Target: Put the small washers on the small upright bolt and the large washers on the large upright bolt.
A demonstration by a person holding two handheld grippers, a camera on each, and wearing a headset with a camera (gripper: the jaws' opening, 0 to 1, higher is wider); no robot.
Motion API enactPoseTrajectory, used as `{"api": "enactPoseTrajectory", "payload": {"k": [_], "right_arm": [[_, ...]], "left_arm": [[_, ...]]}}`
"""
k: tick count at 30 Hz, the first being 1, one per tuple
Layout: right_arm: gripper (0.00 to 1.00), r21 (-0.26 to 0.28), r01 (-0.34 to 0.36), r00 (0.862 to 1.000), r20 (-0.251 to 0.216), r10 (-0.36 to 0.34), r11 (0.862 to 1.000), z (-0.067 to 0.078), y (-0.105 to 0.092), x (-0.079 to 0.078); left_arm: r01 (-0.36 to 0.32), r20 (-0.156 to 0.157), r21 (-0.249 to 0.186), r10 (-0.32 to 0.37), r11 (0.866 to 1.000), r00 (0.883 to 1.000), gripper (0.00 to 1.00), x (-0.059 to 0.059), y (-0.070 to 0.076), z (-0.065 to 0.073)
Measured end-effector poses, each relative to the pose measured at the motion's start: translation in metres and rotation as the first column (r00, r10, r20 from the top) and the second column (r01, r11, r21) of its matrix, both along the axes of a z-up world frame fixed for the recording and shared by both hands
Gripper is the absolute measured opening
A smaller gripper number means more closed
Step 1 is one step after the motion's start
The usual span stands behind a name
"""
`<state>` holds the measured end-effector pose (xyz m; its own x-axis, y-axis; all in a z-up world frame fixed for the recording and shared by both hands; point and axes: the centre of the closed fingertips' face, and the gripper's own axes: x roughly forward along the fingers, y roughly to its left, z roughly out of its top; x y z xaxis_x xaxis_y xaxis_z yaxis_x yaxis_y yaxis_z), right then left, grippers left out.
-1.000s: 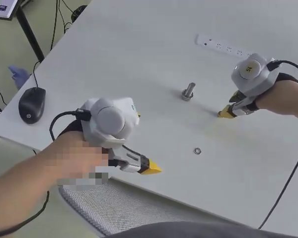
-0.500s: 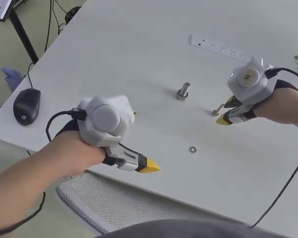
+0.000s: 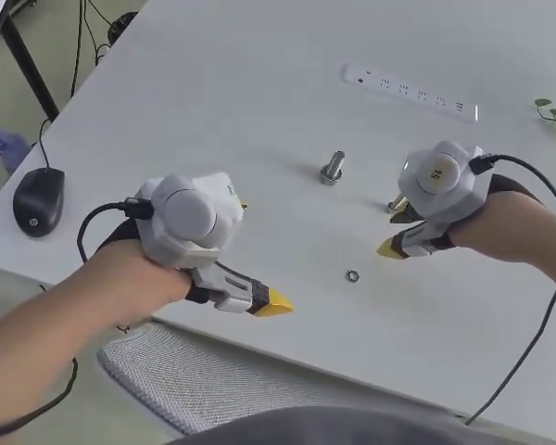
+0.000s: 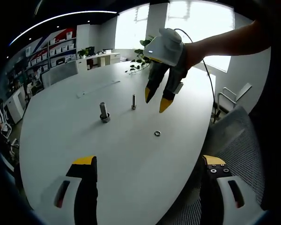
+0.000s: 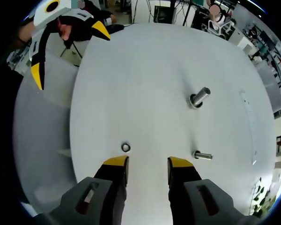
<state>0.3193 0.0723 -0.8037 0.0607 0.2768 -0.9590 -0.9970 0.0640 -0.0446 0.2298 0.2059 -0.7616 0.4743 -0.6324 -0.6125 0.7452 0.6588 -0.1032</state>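
On the white table [image 3: 213, 93], one washer [image 3: 352, 275] lies flat, hole up, between the two grippers and nearer the person than both bolts. Of the two, the right gripper [image 3: 389, 248] is closer. In its own view the washer sits just beyond the tip of the jaw on that view's left, slightly off the gap, so reaching it likely calls for a small shift to that side and down. Its jaws stand a little apart and hold nothing. Near the table edge hangs the left gripper [image 3: 276, 302], well apart from the washer, jaws spread wide and empty. Farther out the large bolt [image 3: 332, 167] stands upright, and the small bolt [image 3: 396, 202] stands just beside the right gripper's body. Whether this washer is small or large I cannot tell.
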Motion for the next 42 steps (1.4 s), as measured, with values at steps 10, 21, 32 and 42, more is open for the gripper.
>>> {"api": "enactPoseTrajectory", "payload": {"k": [10, 21, 32, 42], "right_arm": [[0.35, 0.009, -0.01, 1.0, -0.025, 0.01, 1.0, -0.004, 0.005, -0.026], [0.35, 0.018, 0.011, 0.998, -0.059, -0.01, 1.0, -0.021, 0.01, -0.035], [0.33, -0.004, -0.031, 0.999, -0.021, 0.031, 1.0, -0.053, 0.018, -0.032], [0.33, -0.009, -0.01, 1.0, -0.03, 0.01, 1.0, -0.066, 0.011, -0.031]], "left_arm": [[-0.003, -0.002, -0.004, 0.003, 1.0, 1.0, 0.91, -0.001, -0.001, 0.001], [-0.004, -0.01, -0.005, 0.004, 1.0, 1.0, 0.9, -0.004, 0.0, -0.002], [0.001, -0.014, -0.009, -0.001, 1.0, 1.0, 0.88, -0.006, 0.002, 0.003], [-0.004, -0.013, -0.001, 0.004, 1.0, 1.0, 0.87, -0.007, 0.003, 0.005]]}}
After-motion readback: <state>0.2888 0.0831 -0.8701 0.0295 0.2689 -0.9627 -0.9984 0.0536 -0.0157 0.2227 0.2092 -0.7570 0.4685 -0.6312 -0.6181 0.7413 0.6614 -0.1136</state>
